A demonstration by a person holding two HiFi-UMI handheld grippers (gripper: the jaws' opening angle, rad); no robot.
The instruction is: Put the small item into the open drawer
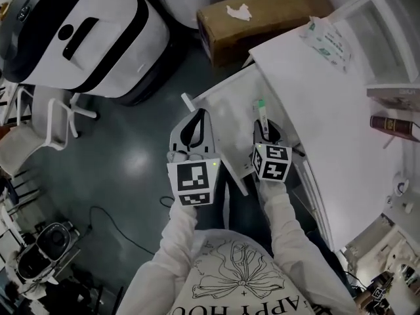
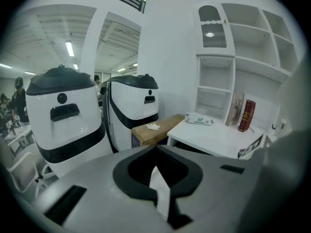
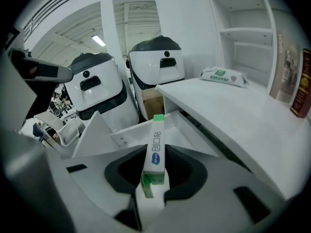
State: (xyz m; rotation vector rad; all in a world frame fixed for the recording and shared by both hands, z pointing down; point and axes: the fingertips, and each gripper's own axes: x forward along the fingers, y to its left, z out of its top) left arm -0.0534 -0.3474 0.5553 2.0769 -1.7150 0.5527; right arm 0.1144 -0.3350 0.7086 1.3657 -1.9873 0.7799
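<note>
My right gripper (image 1: 263,128) is shut on a slim white carton with green ends (image 1: 260,107). The carton (image 3: 155,147) sticks forward out of the right gripper (image 3: 155,155), and its far green end points over the open white drawer (image 3: 124,136). That drawer (image 1: 226,92) is pulled out from the left side of the white desk (image 1: 315,117). My left gripper (image 1: 197,125) hangs just left of the drawer, over the floor. Its jaws meet with nothing between them in the left gripper view (image 2: 156,152).
On the desk lie a pack of wipes (image 1: 326,41) and some books (image 1: 394,125). A cardboard box (image 1: 262,15) stands behind the drawer. Two white and black machines (image 1: 85,38) and a white chair (image 1: 52,117) stand on the dark floor to the left.
</note>
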